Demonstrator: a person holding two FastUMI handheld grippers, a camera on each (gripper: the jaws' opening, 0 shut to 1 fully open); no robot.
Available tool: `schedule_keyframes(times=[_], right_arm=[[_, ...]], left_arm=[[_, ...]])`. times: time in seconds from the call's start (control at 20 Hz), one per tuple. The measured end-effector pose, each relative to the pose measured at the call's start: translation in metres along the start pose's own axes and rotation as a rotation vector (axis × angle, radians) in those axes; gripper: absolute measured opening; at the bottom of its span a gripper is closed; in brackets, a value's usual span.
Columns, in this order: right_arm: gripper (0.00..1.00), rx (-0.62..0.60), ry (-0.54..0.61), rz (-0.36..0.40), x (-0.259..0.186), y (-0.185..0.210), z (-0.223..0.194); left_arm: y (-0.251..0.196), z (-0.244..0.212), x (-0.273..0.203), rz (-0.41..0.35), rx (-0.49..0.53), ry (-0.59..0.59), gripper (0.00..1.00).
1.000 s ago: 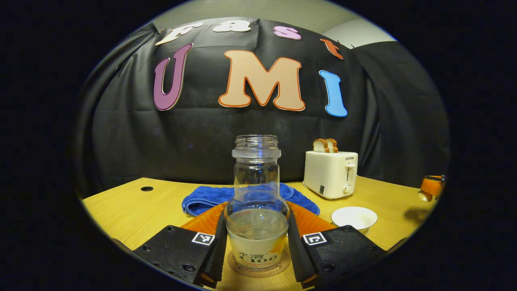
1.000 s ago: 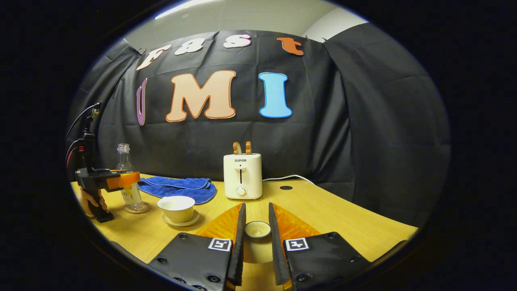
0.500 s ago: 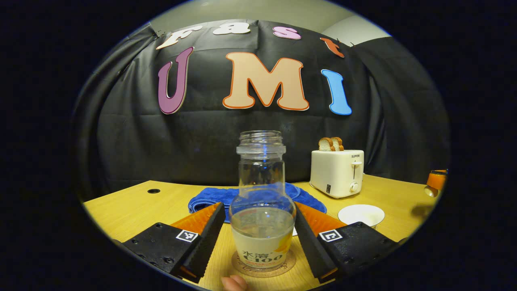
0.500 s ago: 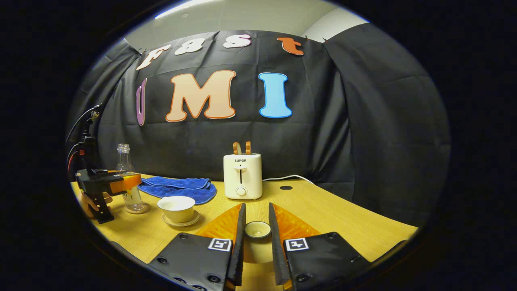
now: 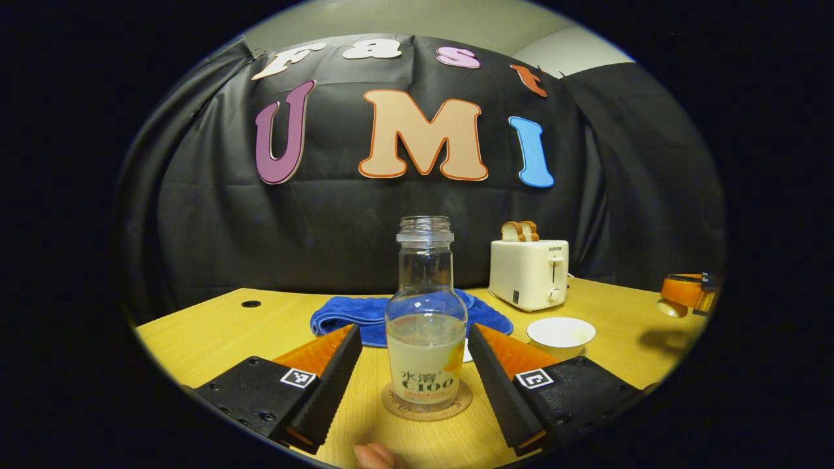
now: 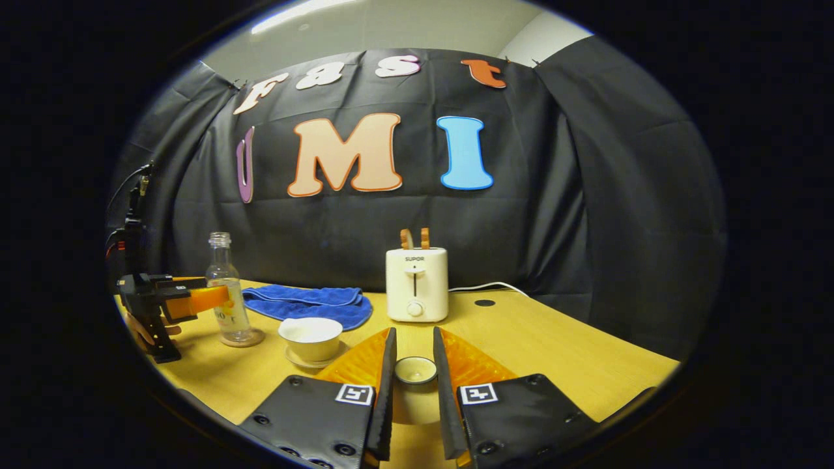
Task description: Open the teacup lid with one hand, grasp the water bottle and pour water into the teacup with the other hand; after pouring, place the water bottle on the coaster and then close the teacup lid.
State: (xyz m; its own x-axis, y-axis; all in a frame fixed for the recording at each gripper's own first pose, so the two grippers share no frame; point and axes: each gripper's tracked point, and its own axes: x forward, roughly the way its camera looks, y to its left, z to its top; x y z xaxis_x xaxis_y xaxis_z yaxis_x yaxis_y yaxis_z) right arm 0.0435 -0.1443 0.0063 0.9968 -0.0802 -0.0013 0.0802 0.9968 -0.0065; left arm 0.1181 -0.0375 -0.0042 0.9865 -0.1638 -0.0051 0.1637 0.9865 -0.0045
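Left gripper view has the wooden table [image 5: 215, 326] across the lower half of the frame, with a blue towel [image 5: 365, 311] lying at centre and a cream toaster [image 5: 529, 272] holding two slices just right of centre. Lower centre, the water bottle [image 5: 426, 326] stands upright on the round coaster [image 5: 427, 405], uncapped and part full. The left gripper [image 5: 412, 348] has its fingers spread wide to either side of the bottle, apart from the glass and gripping nothing. The open teacup [image 5: 560, 333] sits on its saucer at lower right, just beyond the right finger. A fingertip [image 5: 373, 454] shows at the bottom edge.

Right gripper view puts the same table along the bottom, the toaster at centre, the towel left of centre, and the bottle on its coaster at far left, with the left gripper beside it. The teacup [image 6: 311, 337] stands left of centre, uncovered. At bottom centre the right gripper [image 6: 414, 370] is clamped on the teacup lid [image 6: 416, 370], both fingers pressed to its sides, held well right of the cup.

My reading: lid removal and bottle placement on the coaster look finished, and pouring is probably done, though the cup's contents are too small to tell. What is left is to carry the lid over and set it on the teacup.
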Motion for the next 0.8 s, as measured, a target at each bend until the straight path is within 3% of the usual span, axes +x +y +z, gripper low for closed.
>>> schedule_keyframes(times=[0.35,0.6,0.8], right_arm=[[0.34,0.005,0.006,0.153,0.029,0.07,-0.004],[0.34,0.007,0.01,0.159,0.059,0.094,-0.006],[0.34,0.005,0.017,0.137,0.079,0.109,-0.008]], left_arm=[[0.033,0.002,-0.063,0.052,0.004,-0.005,0.95],[0.056,0.002,-0.082,0.124,0.005,-0.002,0.95],[0.058,0.002,-0.086,0.128,0.006,-0.002,0.95]])
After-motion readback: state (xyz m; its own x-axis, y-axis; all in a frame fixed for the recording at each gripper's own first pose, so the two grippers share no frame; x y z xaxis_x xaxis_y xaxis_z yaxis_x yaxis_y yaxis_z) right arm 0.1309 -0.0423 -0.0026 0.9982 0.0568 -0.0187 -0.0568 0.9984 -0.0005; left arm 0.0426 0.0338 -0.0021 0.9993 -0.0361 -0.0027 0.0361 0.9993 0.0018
